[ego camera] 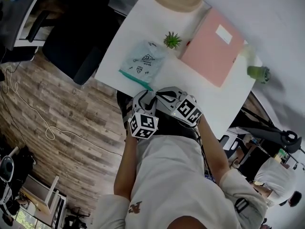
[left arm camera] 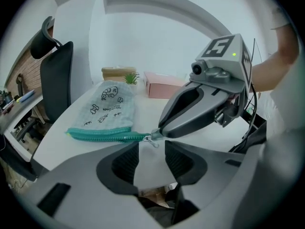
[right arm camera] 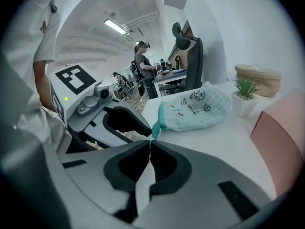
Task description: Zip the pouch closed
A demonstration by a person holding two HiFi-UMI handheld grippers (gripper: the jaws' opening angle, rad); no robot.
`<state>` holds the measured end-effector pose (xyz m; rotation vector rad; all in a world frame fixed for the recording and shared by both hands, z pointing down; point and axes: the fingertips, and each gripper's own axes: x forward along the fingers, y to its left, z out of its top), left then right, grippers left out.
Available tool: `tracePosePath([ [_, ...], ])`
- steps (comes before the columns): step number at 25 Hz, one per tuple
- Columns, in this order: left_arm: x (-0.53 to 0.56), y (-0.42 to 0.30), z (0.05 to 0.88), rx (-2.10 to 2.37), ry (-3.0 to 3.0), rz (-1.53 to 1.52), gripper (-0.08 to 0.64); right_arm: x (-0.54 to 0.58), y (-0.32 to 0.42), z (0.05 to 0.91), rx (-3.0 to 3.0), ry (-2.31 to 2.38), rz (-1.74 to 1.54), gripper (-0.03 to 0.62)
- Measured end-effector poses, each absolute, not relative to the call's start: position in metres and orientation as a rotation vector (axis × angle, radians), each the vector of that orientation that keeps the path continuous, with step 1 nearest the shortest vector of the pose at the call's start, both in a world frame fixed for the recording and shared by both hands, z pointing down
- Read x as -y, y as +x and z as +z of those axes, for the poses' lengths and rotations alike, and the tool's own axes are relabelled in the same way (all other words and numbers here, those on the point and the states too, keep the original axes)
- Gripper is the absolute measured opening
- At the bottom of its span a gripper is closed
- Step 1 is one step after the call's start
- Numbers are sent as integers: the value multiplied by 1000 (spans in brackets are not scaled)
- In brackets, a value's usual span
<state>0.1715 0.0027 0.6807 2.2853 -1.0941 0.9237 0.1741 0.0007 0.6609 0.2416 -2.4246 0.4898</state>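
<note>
Down near the front edge of the white table (ego camera: 178, 75), the pale blue pouch (ego camera: 143, 57) lies flat, its teal zipper (left arm camera: 100, 136) running along the side closest to the person, just in from the drop-off. Right gripper (right arm camera: 150, 142) has its jaws squeezed together right at the zipper's end (can't tell if it's really pinching the pull), and the left gripper (left arm camera: 151, 146) sits just beside it, jaws partway apart over bare tabletop with nothing in them. Decent bare stretch between pouch and pink folder (ego camera: 212, 46); the little potted plant (ego camera: 172, 40) sits just past the pouch's far corner.
</note>
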Motion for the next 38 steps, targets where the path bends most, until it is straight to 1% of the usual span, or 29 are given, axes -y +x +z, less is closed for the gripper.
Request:
tracePosePath([
  [2,-2,168,683,1107,2279,941,159,-2,173,661,2426,238,492,6],
  [4,-1,164,685,1123,2272,949,126,-3,172,661,2425,237,494,6],
  [7,-1,161,688,1115,2269,963,115,-4,172,661,2423,242,494,6],
  [11,0,159,690,1116,2267,971,58,-4,173,663,2415,252,489,6],
  [16,0,167,690,1054,2322,1023,55,-5,175,666,2406,254,492,6],
  [22,-3,172,691,1015,2328,1049,3,-5,178,668,2395,271,485,6],
  [38,0,174,688,963,2311,1045,-3,3,194,678,2336,350,473,5],
])
